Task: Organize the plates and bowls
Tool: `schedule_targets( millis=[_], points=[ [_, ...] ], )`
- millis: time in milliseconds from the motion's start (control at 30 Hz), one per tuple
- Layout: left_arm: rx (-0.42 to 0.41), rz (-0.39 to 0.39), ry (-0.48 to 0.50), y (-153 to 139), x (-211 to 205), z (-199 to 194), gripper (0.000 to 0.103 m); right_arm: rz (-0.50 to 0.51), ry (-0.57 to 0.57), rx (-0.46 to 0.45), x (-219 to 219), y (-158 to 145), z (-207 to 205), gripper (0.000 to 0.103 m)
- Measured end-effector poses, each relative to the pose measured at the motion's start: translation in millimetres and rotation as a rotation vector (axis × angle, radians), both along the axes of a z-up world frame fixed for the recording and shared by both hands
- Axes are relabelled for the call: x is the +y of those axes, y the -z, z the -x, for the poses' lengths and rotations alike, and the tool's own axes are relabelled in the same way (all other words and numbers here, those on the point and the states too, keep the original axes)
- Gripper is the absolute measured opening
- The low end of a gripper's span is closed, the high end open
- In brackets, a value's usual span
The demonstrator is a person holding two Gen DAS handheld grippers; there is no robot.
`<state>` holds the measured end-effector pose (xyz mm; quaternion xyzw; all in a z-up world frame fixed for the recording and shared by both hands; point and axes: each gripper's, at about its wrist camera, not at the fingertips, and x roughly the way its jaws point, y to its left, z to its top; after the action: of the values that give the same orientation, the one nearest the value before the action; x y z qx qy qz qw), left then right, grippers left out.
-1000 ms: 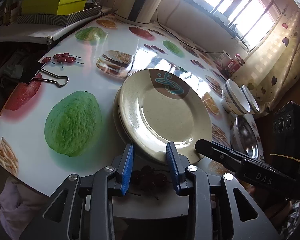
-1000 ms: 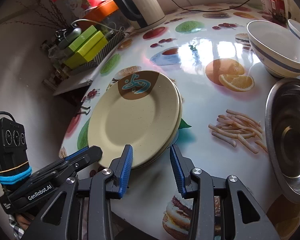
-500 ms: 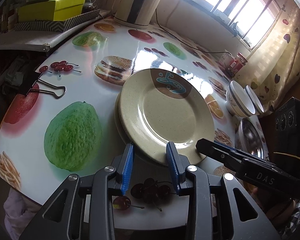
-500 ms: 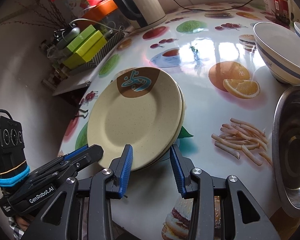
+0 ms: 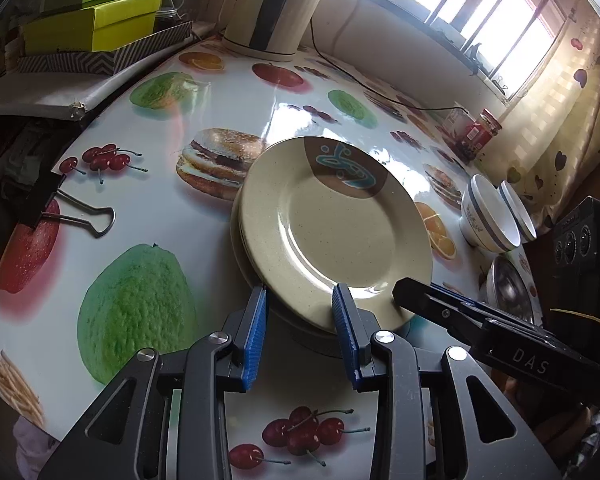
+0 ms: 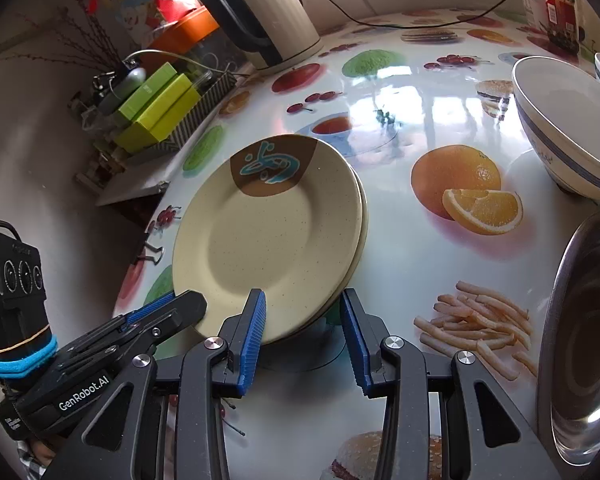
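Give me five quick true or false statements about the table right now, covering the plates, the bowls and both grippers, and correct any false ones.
1. The cream plates sit stacked, one on another. True.
2. The metal bowl is stacked inside the white bowl. False: it sits on its own on the table, apart from the white bowl.
3. The left gripper and the right gripper are both at the near edge of the plates. True.
4. The kettle stands between the plates and the grippers. False: it stands at the far side of the table, beyond the plates.
5. A black binder clip lies on top of the plates. False: it is clipped at the table's edge, apart from them.
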<state>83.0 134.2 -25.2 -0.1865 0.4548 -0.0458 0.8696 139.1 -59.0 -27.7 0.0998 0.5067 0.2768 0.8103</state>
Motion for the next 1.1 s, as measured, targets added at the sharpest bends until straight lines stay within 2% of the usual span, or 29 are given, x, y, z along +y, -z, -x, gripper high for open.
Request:
schedule_targets(
  millis=[433, 567, 633, 967, 1100],
  points=[
    [0.008, -0.017, -0.005, -2, 2, -18, 0.034, 0.002, 0.031, -0.004, 0, 1, -19, 0.039],
    [-0.007, -0.094, -0.01, -10, -5, -14, 0.034, 0.003, 0.025, -0.026, -3, -5, -16, 0.039],
    [-0.011, -0.089, -0.01, -13, -8, -12, 0.034, 0.002, 0.026, -0.042, -5, -10, -13, 0.039],
    [-0.074, -0.194, 0.007, -42, -38, -3, 0.034, 0.003, 0.059, -0.115, -29, -37, -2, 0.039],
    [-0.105, -0.214, 0.029, -54, -52, -6, 0.034, 0.036, 0.082, -0.166, -44, -49, 4, 0.041]
  ],
)
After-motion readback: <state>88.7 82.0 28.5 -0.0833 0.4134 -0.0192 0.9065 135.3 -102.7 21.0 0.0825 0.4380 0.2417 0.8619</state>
